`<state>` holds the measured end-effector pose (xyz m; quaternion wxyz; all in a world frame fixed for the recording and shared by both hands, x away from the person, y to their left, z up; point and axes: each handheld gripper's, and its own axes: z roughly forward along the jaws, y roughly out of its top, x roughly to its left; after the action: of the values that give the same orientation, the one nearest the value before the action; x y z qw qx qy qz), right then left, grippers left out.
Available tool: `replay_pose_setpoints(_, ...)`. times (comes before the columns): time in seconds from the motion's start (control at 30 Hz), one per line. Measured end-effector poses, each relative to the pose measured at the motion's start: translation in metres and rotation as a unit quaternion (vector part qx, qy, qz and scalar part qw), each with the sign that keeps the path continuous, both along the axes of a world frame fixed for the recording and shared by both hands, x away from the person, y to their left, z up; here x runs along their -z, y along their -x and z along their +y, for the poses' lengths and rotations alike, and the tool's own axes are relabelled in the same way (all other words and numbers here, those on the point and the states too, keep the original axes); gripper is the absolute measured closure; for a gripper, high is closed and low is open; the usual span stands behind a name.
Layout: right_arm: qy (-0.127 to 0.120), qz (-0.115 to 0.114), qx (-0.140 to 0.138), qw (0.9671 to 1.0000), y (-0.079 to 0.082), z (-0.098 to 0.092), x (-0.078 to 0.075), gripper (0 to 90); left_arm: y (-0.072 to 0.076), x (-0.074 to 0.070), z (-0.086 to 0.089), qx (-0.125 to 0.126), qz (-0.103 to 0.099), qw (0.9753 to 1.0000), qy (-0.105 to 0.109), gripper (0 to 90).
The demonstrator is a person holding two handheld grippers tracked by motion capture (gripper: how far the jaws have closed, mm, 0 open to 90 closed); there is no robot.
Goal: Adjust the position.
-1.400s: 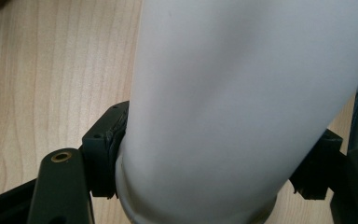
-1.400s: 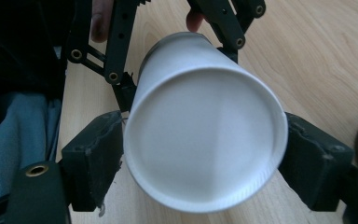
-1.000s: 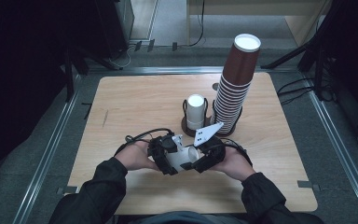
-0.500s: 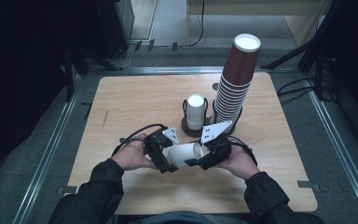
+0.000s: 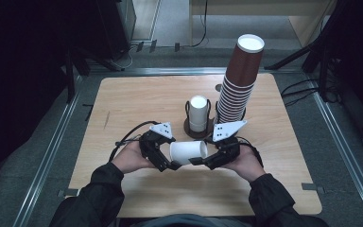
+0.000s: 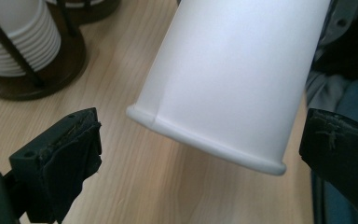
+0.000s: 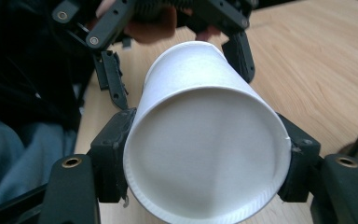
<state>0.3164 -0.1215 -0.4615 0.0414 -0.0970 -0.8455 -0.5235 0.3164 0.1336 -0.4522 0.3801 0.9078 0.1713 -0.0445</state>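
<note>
Right gripper [image 5: 199,160] clamped on base end of white paper cup [image 5: 188,152], jaws pressed to both sides. Cup lies sideways between grippers, above wooden table [image 5: 123,101]. Left gripper [image 5: 169,158] now spread wide, jaws clear of cup rim; a second ago both grippers huddled tight over cup. Beyond: white cup stack in dark holder [image 5: 198,113], tall brown cup stack [image 5: 238,80], unmoved.

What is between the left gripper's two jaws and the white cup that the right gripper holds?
Nothing. In the left gripper view the white cup hangs between the open jaws with bare gaps on both sides; the right gripper clamps it.
</note>
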Motion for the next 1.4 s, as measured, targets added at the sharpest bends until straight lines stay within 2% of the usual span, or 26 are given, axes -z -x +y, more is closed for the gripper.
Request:
replay_pose_setpoints(0.13,-0.027,0.003,-0.002,0.9996,0.001,-0.002,-0.002,34.3,0.000,-0.002,0.000,0.003,0.011,0.9994,0.033,0.0)
replay_pose_setpoints(0.27,-0.045,0.009,-0.005,0.9989,0.001,-0.003,-0.003,34.3,0.002,-0.002,-0.002,0.011,0.012,0.9991,0.040,0.0)
replay_pose_setpoints(0.5,-0.062,0.018,-0.013,0.9978,0.001,0.000,-0.003,34.2,0.003,0.000,-0.007,0.019,0.014,0.9988,0.043,0.1)
replay_pose_setpoints(0.6,-0.068,0.023,-0.016,0.9973,0.002,0.001,-0.003,34.3,0.003,0.000,-0.006,0.021,0.019,0.9980,0.057,4.7)
replay_pose_setpoints(0.7,-0.072,0.029,-0.016,0.9969,0.001,0.001,-0.003,34.2,0.003,-0.002,-0.004,0.032,0.024,0.9962,0.078,15.4)
replay_pose_setpoints(0.73,-0.072,0.029,-0.016,0.9968,0.002,0.002,-0.003,34.2,0.003,-0.003,-0.003,0.031,0.025,0.9958,0.082,15.5)
replay_pose_setpoints(0.8,-0.074,0.031,-0.018,0.9966,0.002,0.002,-0.003,34.4,0.002,-0.004,-0.002,0.032,0.025,0.9956,0.084,21.3)
replay_pose_setpoints(0.97,-0.076,0.034,-0.020,0.9963,0.001,0.002,-0.003,34.8,0.000,-0.003,-0.001,0.042,0.035,0.9951,0.082,23.8)
replay_pose_setpoints(1.1,-0.079,0.049,-0.020,0.9955,0.000,0.001,-0.002,35.0,-0.001,-0.003,0.000,0.043,0.048,0.9939,0.090,26.0)
replay_pose_setpoints(1.17,-0.078,0.048,-0.021,0.9956,0.000,0.001,-0.003,34.4,-0.001,-0.004,0.000,0.045,0.048,0.9938,0.089,27.5)
replay_pose_setpoints(1.23,-0.077,0.040,-0.020,0.9961,0.001,0.001,-0.003,29.5,-0.002,-0.005,0.001,0.044,0.047,0.9944,0.084,28.3)
replay_pose_setpoints(1.4,-0.044,0.035,-0.008,0.9984,0.000,0.001,-0.002,25.5,-0.002,-0.008,0.008,0.039,0.041,0.9962,0.067,28.4)
